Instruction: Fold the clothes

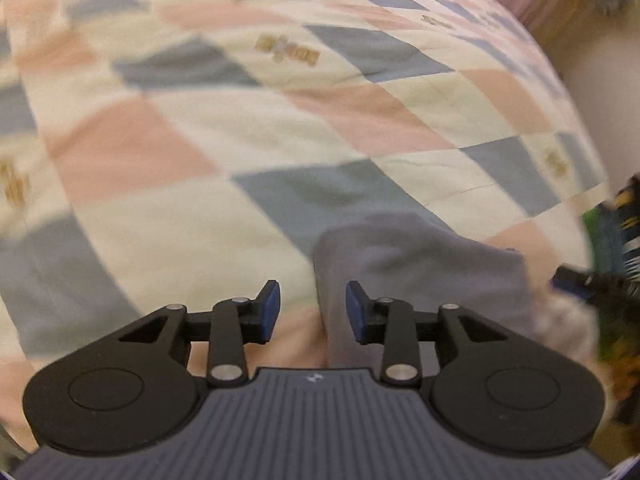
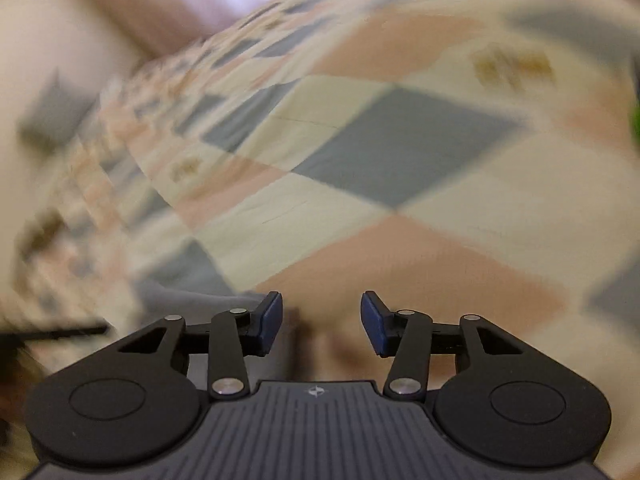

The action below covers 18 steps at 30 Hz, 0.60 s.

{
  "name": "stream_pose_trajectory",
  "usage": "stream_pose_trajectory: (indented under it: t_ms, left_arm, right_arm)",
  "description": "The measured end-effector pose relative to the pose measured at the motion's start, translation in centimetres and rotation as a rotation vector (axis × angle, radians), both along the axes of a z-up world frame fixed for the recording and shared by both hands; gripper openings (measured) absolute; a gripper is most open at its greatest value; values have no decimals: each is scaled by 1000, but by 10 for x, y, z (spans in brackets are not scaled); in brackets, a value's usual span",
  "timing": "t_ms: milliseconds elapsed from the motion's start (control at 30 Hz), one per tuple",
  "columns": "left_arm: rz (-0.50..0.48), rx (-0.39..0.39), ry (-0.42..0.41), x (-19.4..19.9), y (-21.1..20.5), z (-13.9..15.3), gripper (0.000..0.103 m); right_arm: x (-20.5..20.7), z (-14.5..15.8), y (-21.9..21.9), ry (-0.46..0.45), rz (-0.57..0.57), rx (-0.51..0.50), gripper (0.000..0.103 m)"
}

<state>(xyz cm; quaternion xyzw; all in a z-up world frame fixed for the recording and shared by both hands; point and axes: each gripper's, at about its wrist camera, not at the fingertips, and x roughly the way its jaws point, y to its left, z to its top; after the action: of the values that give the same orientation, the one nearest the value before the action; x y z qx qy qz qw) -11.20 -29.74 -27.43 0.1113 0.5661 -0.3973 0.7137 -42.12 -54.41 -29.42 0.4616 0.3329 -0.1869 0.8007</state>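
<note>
Left gripper: jaws stand apart, nothing between the blue pads. It hangs above the bed, over the near left edge of a grey garment; whether the pads touch the cloth cannot be told.

Grey garment: lies on the checked quilt at the near right of the left wrist view. Its left edge runs down between the two fingers and passes under the gripper body. The cloth looks soft and bunched, with a rounded far edge. The kind of garment cannot be told. In the right wrist view a strip of the same grey cloth shows at the near left, just beside that gripper's left finger.

Right gripper: jaws stand apart, nothing held. It hangs over a pink patch of the quilt, to the right of the grey cloth. This view is heavily blurred.

Quilt: cream, pink and grey-blue diamonds, with small tan motifs, covering the whole bed.

Other items: at the far right edge of the left wrist view lies a pile of coloured clothes, green, dark blue and yellow, too blurred to sort. A dark blue piece lies near the garment's right side.
</note>
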Motion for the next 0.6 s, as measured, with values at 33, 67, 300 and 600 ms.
stream_pose_trajectory:
  t_ms: [33,67,300,600]
  left_arm:
    - [13,-17,67,2,8,-5,42]
    - [25,-34,133,4,16,-10,47]
    - [68,-101,402,7,26,-67,65]
    - [-63,-197,536,20,-8,-105,34]
  right_arm:
    - [-10,-3,0,-33,-18,77,57]
    - [-15,-8,4,-51,-11,136,62]
    - [-19,-47,31,-42,31,317,68]
    - [11,-78,36,-76,21,428,53]
